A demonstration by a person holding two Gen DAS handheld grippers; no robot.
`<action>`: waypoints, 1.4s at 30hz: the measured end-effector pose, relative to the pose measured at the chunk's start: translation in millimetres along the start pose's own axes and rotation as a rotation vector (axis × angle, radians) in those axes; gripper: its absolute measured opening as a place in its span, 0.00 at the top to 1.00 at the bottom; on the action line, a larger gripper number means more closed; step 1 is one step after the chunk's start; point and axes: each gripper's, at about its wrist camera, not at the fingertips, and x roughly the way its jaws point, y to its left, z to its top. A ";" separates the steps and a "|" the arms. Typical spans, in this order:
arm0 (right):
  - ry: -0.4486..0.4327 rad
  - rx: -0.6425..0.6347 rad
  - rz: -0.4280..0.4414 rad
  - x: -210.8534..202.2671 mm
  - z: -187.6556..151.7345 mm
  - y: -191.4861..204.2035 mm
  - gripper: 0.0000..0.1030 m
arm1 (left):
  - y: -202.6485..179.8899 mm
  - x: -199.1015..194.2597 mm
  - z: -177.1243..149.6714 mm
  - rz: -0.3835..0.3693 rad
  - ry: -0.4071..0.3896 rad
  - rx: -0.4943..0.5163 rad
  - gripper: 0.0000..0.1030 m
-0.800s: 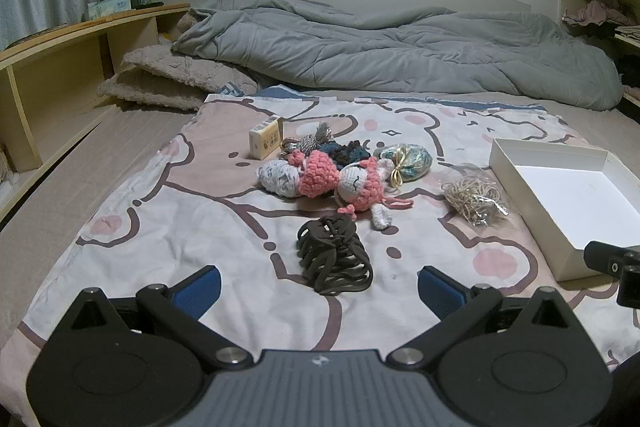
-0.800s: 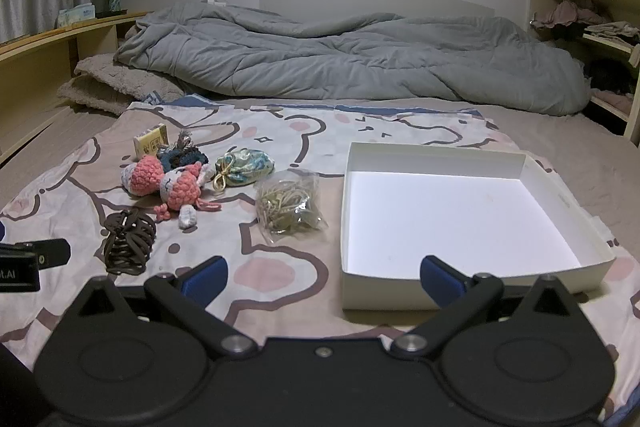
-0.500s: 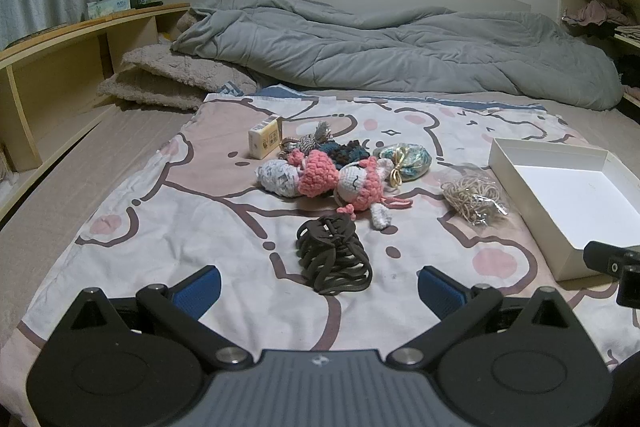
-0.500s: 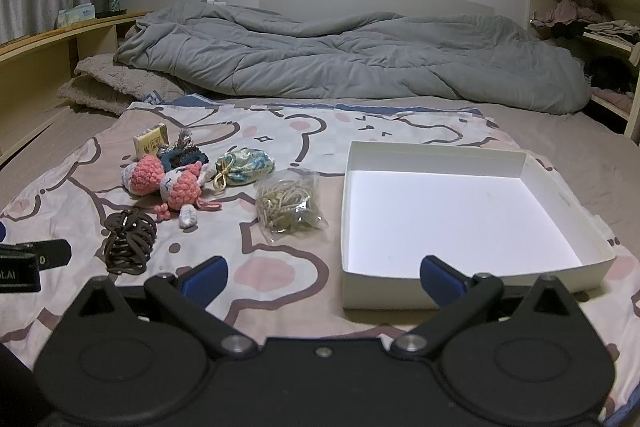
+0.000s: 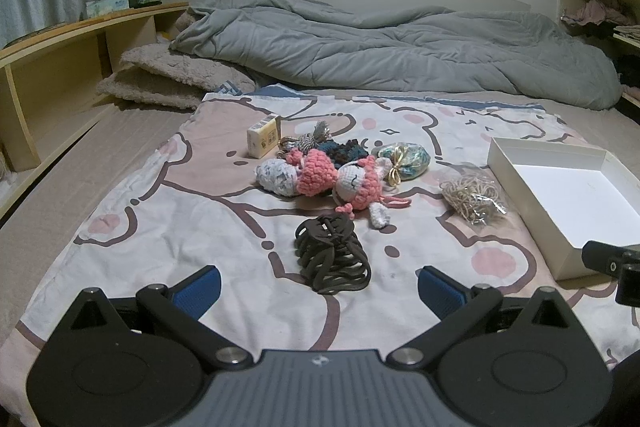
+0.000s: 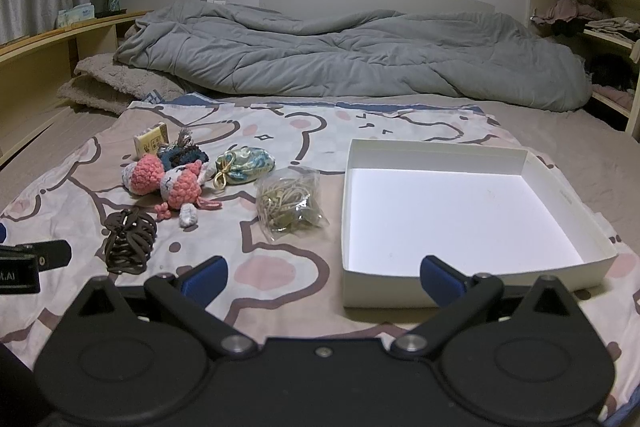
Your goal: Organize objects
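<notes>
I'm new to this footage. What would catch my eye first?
The pink crochet doll stands out in the cluster of small things at the middle of the cartoon-print sheet. To its right lies the empty white box, with the dark hair claw nearest the open left gripper.

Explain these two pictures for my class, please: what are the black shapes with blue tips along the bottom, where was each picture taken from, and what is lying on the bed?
There is no robot. A person holds a two-finger tool in each hand, and each tool carries a camera looking forward along its fingers. One picture comes from the left gripper, the other from the right gripper. The blue tips are finger pads; both pairs stand wide open and hold nothing.

On the cartoon-print sheet lie a dark hair claw clip, a pink crocheted doll, a bag of rubber bands, a blue-green pouch and a small yellow box. To the right sits an empty white box. A grey duvet lies behind.
</notes>
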 end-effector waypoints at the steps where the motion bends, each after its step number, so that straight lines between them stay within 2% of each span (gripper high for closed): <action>1: 0.000 0.001 0.001 0.1 0.1 0.0 0.00 | 0.0 0.0 0.1 0.000 0.000 0.000 0.00; 42: 0.009 0.007 0.004 0.5 0.9 -1.0 0.00 | -0.5 0.5 0.1 -0.002 0.003 -0.004 0.00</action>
